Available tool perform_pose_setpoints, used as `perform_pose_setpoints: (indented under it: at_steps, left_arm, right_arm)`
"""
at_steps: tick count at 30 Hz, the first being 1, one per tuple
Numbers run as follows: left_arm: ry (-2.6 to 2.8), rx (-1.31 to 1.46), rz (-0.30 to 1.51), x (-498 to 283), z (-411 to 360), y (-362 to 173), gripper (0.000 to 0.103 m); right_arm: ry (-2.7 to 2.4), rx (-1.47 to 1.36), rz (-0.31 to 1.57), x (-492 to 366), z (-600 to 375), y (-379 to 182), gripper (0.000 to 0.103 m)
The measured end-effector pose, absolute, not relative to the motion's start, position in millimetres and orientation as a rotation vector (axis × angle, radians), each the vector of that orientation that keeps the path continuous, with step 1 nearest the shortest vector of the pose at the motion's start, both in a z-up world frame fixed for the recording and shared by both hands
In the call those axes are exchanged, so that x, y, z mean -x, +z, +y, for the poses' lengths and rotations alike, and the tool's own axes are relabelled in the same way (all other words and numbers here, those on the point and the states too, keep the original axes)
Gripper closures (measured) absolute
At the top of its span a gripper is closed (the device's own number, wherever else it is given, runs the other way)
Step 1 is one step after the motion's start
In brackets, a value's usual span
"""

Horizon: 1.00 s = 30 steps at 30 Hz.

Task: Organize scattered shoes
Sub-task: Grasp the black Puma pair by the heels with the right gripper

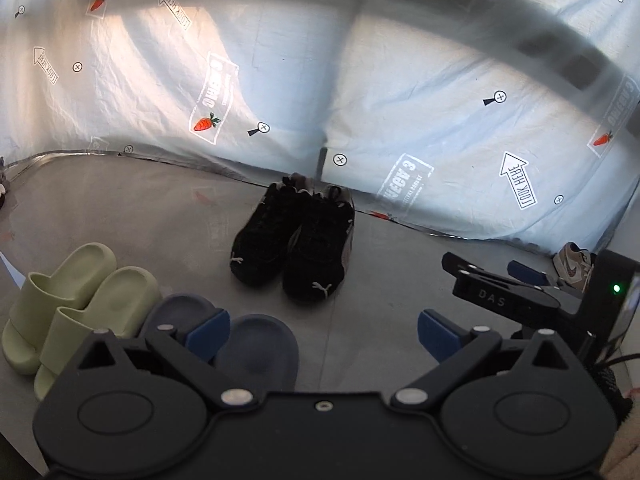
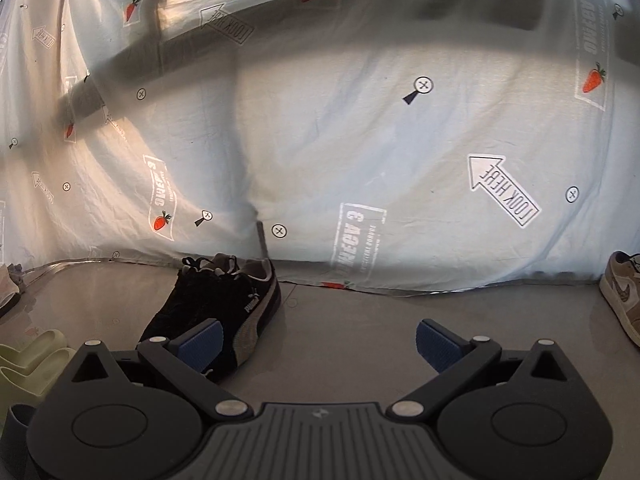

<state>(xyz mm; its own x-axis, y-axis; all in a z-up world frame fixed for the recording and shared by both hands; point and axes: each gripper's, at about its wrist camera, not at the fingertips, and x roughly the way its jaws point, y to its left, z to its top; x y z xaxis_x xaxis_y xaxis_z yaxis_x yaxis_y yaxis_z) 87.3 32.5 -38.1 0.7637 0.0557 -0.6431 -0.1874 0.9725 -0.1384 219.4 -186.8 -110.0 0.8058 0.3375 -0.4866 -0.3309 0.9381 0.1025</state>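
Note:
A pair of black sneakers [image 1: 294, 240] stands side by side on the grey floor, toes toward me; the right wrist view shows them [image 2: 216, 312] from the side. Two pale green slides [image 1: 76, 308] lie at the left, and two dark blue slides [image 1: 256, 348] sit just behind my left gripper [image 1: 324, 332], which is open and empty. A tan sneaker [image 2: 622, 292] rests at the far right, also visible as the tan sneaker [image 1: 574, 266] in the left wrist view. My right gripper [image 2: 320, 340] is open with nothing between its fingers, and appears as a black body [image 1: 520, 292] at the right.
A light blue printed sheet [image 1: 400, 112] hangs as a backdrop along the floor's far edge. Bare grey floor [image 2: 360, 320] lies between the black sneakers and the tan one. Part of another shoe [image 2: 10, 288] shows at the far left edge.

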Motion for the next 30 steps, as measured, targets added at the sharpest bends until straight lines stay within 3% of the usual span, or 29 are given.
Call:
perform_pose_setpoints:
  at_steps: [12,14,19,30]
  left_arm:
    - [0.08,0.136,0.631,-90,133,-40,0.002]
    - [0.047,0.166,0.624,-95,147,-41,0.002]
    - [0.032,0.125,0.585,-109,166,-43,0.004]
    - [0.019,0.138,0.601,-143,200,-56,0.006]
  right_arm:
    - [0.323,-0.083,0.623,-336,-36,-127,0.004]
    - [0.324,-0.125,0.657,-356,-19,-129,0.018]
    - [0.261,-0.107,0.806,-429,25,-141,0.037]
    - [0.022,-0.07,1.108,-520,51,-223,0.038]
